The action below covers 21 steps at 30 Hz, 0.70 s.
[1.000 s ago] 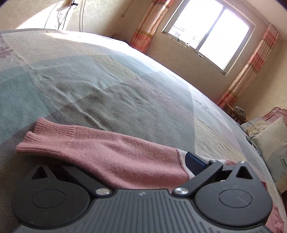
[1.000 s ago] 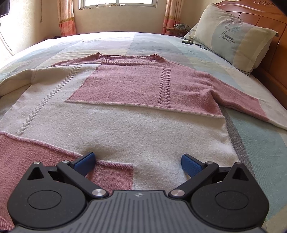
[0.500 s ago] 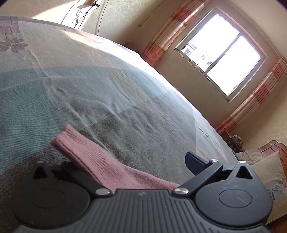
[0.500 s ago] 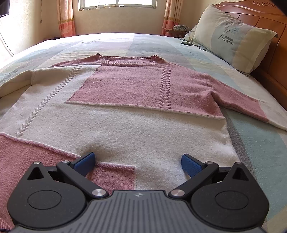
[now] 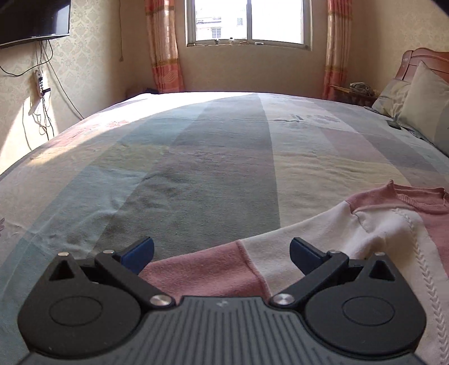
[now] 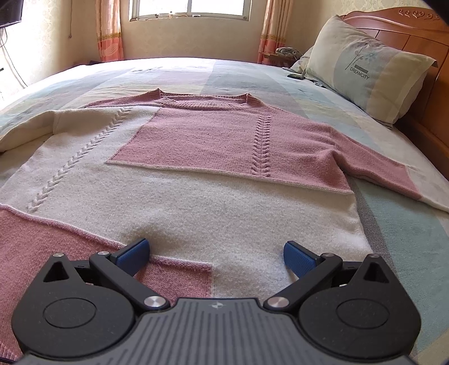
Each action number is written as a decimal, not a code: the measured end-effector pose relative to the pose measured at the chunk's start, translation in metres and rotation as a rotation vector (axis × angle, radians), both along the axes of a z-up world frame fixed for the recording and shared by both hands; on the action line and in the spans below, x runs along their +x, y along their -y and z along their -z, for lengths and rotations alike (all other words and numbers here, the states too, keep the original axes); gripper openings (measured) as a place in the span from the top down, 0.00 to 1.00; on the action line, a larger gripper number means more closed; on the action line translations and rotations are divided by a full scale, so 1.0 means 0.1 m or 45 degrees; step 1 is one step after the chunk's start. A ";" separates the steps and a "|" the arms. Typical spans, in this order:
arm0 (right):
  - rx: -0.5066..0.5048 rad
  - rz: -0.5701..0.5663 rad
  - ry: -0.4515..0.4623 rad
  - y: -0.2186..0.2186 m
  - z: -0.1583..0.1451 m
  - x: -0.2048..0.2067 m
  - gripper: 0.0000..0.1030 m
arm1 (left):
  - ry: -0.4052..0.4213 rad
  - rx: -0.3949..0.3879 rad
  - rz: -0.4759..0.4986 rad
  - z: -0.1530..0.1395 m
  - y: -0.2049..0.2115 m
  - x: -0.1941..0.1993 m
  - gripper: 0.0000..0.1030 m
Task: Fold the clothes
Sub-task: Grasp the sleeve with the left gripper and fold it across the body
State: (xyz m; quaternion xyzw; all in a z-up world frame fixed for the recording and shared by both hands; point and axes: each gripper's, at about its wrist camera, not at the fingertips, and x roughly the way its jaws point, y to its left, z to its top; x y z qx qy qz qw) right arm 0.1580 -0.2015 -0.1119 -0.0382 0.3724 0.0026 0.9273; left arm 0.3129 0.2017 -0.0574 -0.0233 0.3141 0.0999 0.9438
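both tongs (image 5: 221, 251) (image 6: 214, 254) gape over the sweater (image 6: 196, 179).

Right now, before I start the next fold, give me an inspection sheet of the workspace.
Surface: bed with a striped pastel sheet, lightly wrinkled.
Job's things: pink and cream sweater spread flat, front up, neckline toward the window; its right sleeve lies stretched out toward the headboard side, its left sleeve runs under the left gripper.
Clutter: pillow at the headboard; a small dark object beside it, too small to identify.
Grippers: left gripper open over the left sleeve; right gripper open over the hem; neither holds cloth.
Cables: wires and a power strip hang on the wall, clear of the bed.
Surroundings: window, curtains, wall-mounted TV, wooden headboard.
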 end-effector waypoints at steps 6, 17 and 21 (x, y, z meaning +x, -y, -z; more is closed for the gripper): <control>0.094 -0.164 0.044 -0.19 -0.66 0.33 0.00 | -0.126 -0.106 0.095 0.14 0.21 0.15 0.01; 0.008 -0.610 -0.128 -1.55 -1.07 2.29 0.00 | -0.258 -0.211 0.130 0.37 0.10 0.23 0.01; -0.041 -0.703 -0.215 -1.98 -0.78 2.85 0.00 | -0.203 -0.290 0.034 0.29 -0.17 0.24 0.01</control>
